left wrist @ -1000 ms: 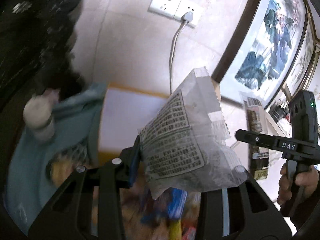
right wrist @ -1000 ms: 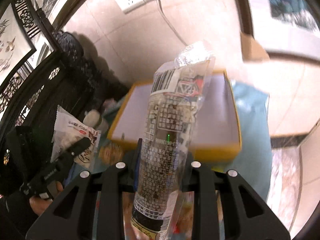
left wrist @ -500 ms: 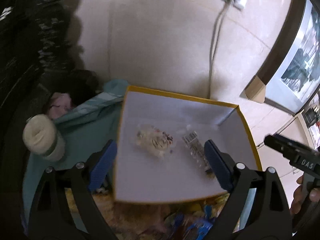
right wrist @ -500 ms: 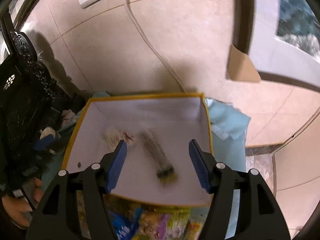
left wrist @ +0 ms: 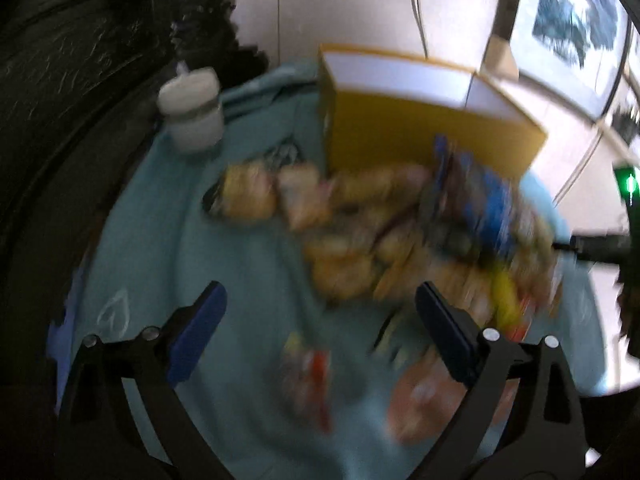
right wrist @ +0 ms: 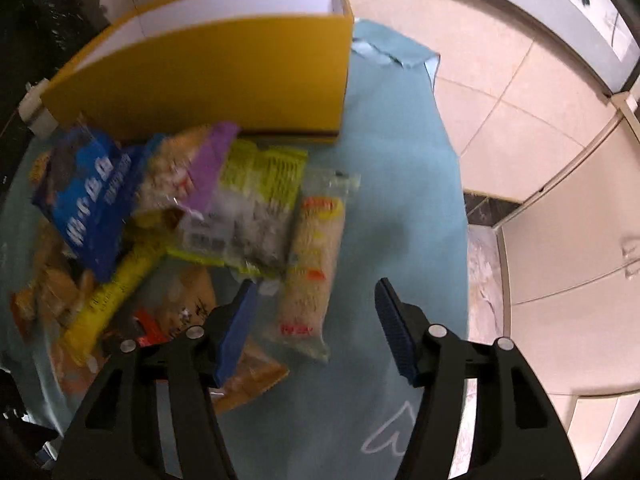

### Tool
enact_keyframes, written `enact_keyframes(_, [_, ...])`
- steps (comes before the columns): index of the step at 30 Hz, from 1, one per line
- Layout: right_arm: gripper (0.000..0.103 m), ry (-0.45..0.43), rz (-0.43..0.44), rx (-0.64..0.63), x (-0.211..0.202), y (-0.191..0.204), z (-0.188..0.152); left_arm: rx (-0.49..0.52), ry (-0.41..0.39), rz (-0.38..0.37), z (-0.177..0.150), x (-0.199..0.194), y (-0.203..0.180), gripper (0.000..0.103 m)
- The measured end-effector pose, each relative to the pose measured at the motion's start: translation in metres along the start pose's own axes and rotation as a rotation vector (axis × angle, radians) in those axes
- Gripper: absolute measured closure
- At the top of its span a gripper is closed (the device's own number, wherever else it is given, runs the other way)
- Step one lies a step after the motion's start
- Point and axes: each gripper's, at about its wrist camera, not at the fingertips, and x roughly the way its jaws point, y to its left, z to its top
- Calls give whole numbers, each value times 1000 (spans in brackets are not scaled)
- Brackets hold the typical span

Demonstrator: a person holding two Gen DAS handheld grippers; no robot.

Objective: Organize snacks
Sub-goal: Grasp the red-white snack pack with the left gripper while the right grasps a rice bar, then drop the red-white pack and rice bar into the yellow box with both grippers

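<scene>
Left gripper (left wrist: 320,312) opening, empty, over blurred snack packets (left wrist: 400,232); right gripper (right wrist: 316,308) closing around nothing above the long clear cracker pack (right wrist: 316,264); yellow cardboard box's (right wrist: 224,76) contents hidden.

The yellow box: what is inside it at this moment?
Only the white inner walls of the yellow box show. Its front wall hides the bottom in both views, so any contents cannot be seen. The loose snack packets lie outside, in front of it, on the blue cloth.
</scene>
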Motion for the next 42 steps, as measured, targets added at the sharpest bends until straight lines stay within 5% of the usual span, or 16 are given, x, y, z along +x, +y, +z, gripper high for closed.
enact_keyframes(7, [48,40,-54,-30,39,14,13,3,64,46,-40,19,16,6])
enact_keyframes(9, [68,50,-21,-18,48,14,11,11,109,59,-49,36,15,7])
enact_keyframes(11, [71,57,-7,-19,48,13,11,3,165,17,-57,48,18,53])
enact_keyframes(12, [72,59,2,-14,46,11,11,3,151,-2,-58,45,19,67])
enact_keyframes(13, [73,56,10,-6,44,8,9,-1,157,-23,-57,44,21,70])
enact_keyframes(17, [75,27,79,69,30,-10,4,-13,128,-105,-56,29,26,71])
enact_keyframes(31, [75,-103,219,118,-45,-23,-14,51,-19,-203,-21,-16,-10,71])
enact_keyframes(42, [75,-285,311,57,-139,2,18,48,-153,-266,55,-53,-36,70])
